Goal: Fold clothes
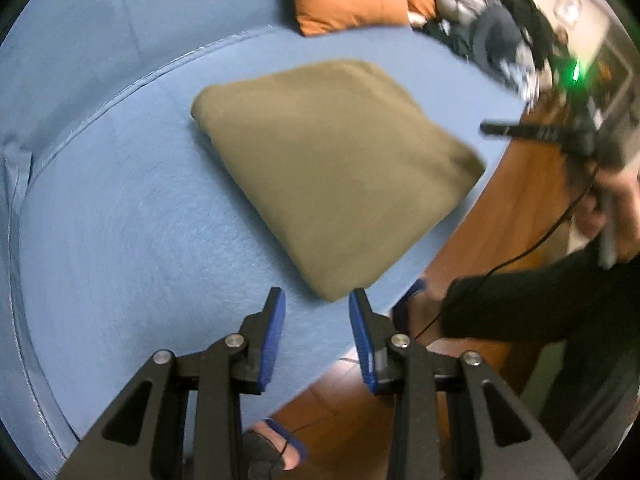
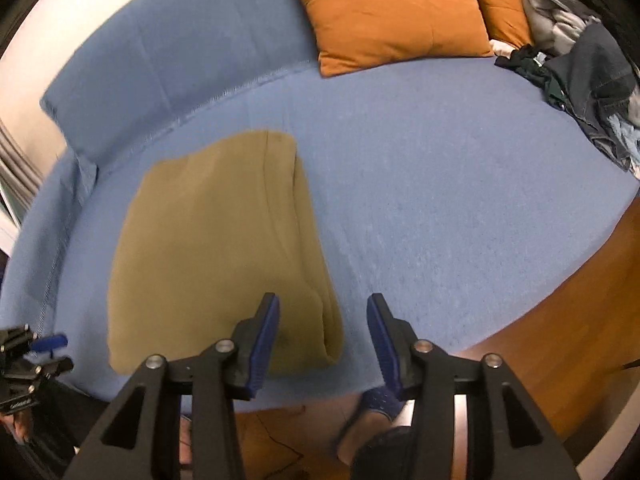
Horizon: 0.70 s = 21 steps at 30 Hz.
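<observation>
An olive-green garment (image 1: 332,168) lies folded into a thick square on the blue sofa seat (image 1: 120,248). It also shows in the right wrist view (image 2: 216,248). My left gripper (image 1: 317,300) is open and empty, held just above the garment's near corner. My right gripper (image 2: 323,306) is open and empty, above the garment's right near corner at the seat's front edge. The right gripper also shows blurred at the right of the left wrist view (image 1: 560,132). The left gripper shows at the lower left of the right wrist view (image 2: 36,356).
Orange cushions (image 2: 396,12) lean on the sofa back. A pile of dark and grey clothes (image 2: 580,68) lies at the sofa's right end. Wooden floor (image 2: 560,300) runs along the seat's front edge, with the person's feet in blue slippers (image 2: 376,404).
</observation>
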Tool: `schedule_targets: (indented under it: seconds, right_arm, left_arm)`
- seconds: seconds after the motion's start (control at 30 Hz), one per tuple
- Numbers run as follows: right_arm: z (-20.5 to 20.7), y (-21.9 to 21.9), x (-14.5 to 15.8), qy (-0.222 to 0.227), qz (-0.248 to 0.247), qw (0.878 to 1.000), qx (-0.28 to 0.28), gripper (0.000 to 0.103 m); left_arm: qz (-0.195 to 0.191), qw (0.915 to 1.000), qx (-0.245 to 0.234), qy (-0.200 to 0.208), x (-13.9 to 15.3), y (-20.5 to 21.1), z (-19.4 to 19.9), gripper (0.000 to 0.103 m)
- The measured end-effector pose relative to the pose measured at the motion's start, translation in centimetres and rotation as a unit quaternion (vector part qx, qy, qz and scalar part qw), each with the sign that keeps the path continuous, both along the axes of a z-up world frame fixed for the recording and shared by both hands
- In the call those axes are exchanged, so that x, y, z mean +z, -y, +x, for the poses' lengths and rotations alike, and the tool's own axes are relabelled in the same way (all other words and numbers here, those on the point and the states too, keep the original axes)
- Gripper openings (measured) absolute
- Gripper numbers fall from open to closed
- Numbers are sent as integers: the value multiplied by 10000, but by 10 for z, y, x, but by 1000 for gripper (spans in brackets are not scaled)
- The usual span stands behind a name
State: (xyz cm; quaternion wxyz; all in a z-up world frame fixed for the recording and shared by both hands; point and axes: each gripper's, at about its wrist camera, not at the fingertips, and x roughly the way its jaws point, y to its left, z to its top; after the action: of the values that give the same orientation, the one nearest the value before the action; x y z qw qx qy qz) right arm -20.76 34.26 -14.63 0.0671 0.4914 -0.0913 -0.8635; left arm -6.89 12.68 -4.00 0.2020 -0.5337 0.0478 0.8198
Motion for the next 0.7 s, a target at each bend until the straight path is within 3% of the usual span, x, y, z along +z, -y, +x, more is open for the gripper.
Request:
schedule_targets:
  seconds: [0.13, 0.27, 0.37, 0.57, 0.63, 0.7]
  right_arm:
    - [-11, -26, -1, -73, -224, 9997, -2, 46]
    - [-23, -13, -3, -244, -469, 9985, 121, 46]
    - [-27, 12, 6, -407, -520, 9967, 462, 46]
    - [-42, 66, 3, -540, -1, 9899, 1311, 46]
    - [-46, 81, -13, -228, 550, 9869, 1500, 46]
    - [-51, 90, -48, 472, 1337, 9768, 1608, 51]
  left_arm:
    - [572, 9975, 405, 69, 20, 7, -12, 37]
    - [461, 9960, 691, -328, 18, -6, -24, 37]
    - [415, 9979, 380, -328, 16, -31, -46, 37]
    - [340, 9976, -172, -572, 18, -63, -107, 37]
    - [228, 9978, -293, -548, 5, -67, -120, 37]
    - [99, 9984, -382, -403, -14, -67, -124, 37]
